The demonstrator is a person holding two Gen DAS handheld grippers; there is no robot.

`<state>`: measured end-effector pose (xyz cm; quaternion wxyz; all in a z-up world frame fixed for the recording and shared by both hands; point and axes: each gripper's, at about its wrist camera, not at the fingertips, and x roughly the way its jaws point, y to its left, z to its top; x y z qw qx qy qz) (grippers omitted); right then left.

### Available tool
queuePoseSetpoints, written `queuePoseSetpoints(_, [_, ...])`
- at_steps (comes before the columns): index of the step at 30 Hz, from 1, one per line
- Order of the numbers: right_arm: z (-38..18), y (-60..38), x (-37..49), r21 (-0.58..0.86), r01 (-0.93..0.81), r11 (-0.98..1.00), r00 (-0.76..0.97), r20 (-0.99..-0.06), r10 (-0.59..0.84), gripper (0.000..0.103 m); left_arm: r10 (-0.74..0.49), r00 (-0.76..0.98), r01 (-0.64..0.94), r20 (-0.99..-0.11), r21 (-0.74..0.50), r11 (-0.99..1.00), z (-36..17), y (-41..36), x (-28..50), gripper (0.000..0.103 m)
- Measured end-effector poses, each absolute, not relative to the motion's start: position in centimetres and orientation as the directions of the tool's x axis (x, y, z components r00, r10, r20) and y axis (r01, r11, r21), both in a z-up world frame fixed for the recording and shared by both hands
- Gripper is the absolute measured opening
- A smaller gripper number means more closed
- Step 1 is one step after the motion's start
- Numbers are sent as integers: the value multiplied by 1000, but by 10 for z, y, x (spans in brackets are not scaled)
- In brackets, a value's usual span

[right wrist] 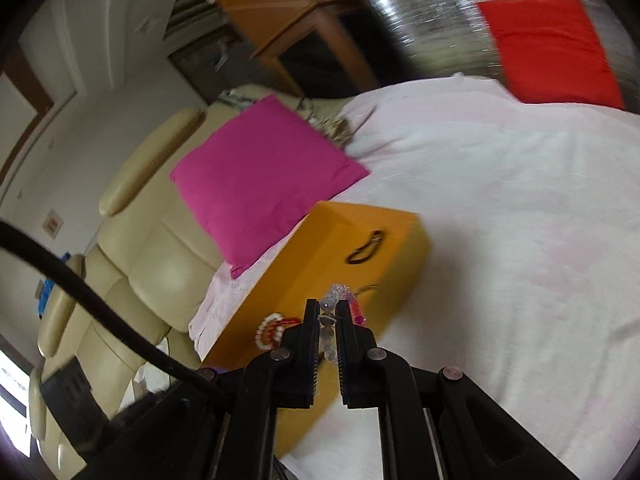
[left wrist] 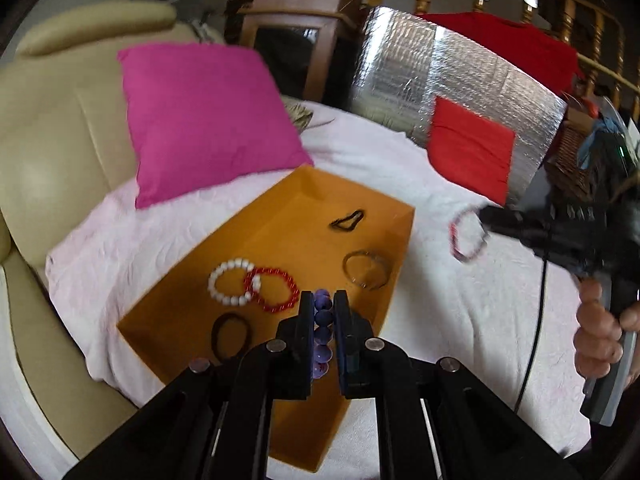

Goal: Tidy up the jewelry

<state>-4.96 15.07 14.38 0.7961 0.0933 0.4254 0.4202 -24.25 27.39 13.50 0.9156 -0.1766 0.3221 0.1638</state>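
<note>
An orange tray [left wrist: 280, 232] lies on the pale pink bed cover. In it lie a white bead bracelet [left wrist: 230, 282], a red bead bracelet [left wrist: 272, 290], a black hair tie [left wrist: 232, 334], a black loop [left wrist: 347, 219] and a thin metal bangle [left wrist: 366, 269]. My left gripper [left wrist: 323, 300] is shut on a purple bead bracelet [left wrist: 323, 334] above the tray's near end. My right gripper [right wrist: 329, 308] is shut on a clear and pink bead bracelet [right wrist: 340, 296], held above the tray [right wrist: 320, 256]; it also shows blurred in the left wrist view [left wrist: 468, 240].
A magenta cushion [left wrist: 204, 120] leans on a cream armchair [left wrist: 52, 148] left of the tray. A red cushion [left wrist: 470, 152] rests against a silver foil panel [left wrist: 432, 72] at the back. A black cable [right wrist: 100, 312] crosses the right wrist view.
</note>
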Motion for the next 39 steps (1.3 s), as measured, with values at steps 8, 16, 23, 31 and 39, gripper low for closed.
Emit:
queuePoseSetpoints(8, [113, 246, -40, 436, -614, 658, 216, -709, 671, 9, 121, 691, -435, -713, -276, 857, 96, 288, -238, 10])
queuePoseSetpoints(16, [70, 312, -25, 352, -608, 712, 202, -799, 567, 9, 104, 644, -440, -758, -256, 861, 76, 293, -226, 10])
queuePoseSetpoints(23, [58, 326, -3, 345, -555, 757, 232, -809, 540, 13, 119, 611, -457, -783, -226, 860, 72, 296, -224, 39])
queuePoseSetpoints(31, [90, 274, -16, 301, -580, 757, 308, -779, 546, 18, 170, 655, -471, -736, -223, 853, 103, 292, -234, 64])
queuePoseSetpoints(39, [148, 214, -69, 221, -664, 715, 380, -723, 577, 44, 368, 675, -518, -640, -55, 854, 177, 252, -254, 82])
